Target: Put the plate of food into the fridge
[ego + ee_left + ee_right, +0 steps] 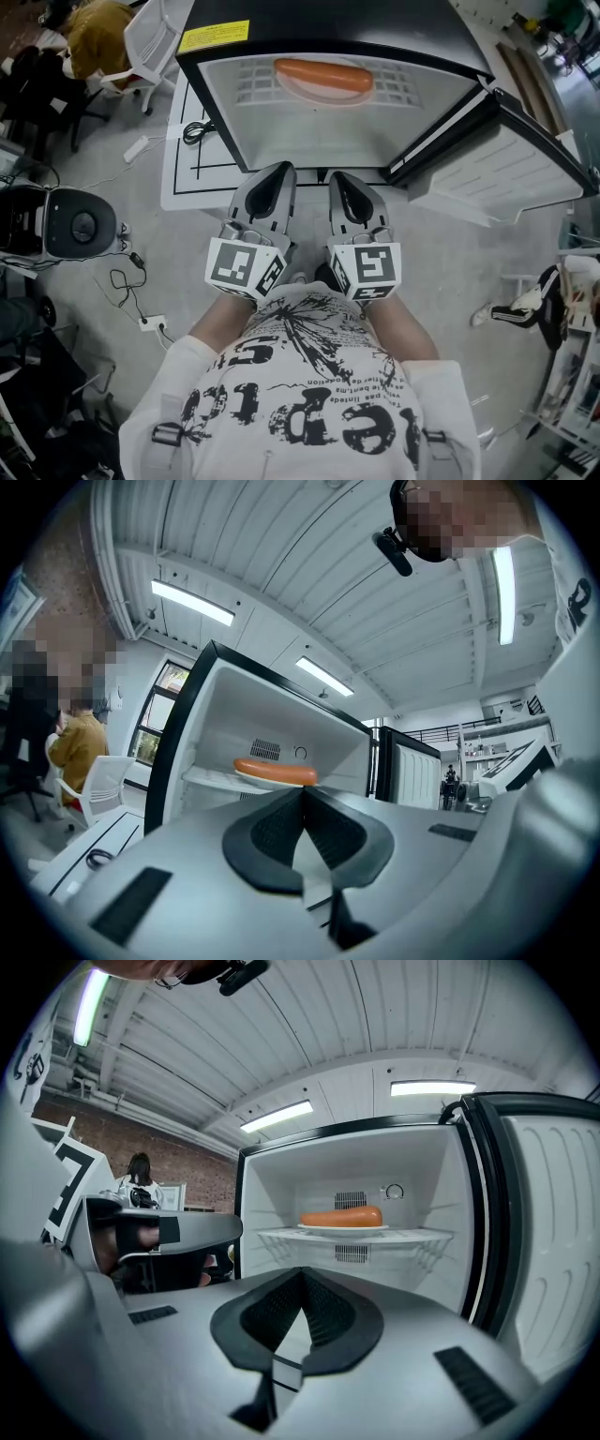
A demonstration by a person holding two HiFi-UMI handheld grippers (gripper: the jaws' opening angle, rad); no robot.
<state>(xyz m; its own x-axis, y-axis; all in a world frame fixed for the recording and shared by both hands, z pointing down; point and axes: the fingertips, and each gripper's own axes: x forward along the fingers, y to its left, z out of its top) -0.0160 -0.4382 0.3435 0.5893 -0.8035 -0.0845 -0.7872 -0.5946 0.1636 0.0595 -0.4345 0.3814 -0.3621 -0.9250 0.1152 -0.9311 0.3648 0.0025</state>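
Note:
A white plate [323,87] carrying an orange sausage [322,73] rests on the wire shelf [253,80] inside the open fridge [328,37]. The same plate [343,1229] and sausage [341,1216] show in the right gripper view, and the sausage [275,772] in the left gripper view. My left gripper [278,170] and right gripper [339,178] are held side by side in front of the fridge, well short of the plate. Both are shut with nothing between their jaws.
The fridge door [511,164] stands swung open to the right. A white mat [192,150] with a cable lies on the floor left of the fridge. A round black appliance [80,225] and cords sit at the left. A white chair [150,42] stands at the back left.

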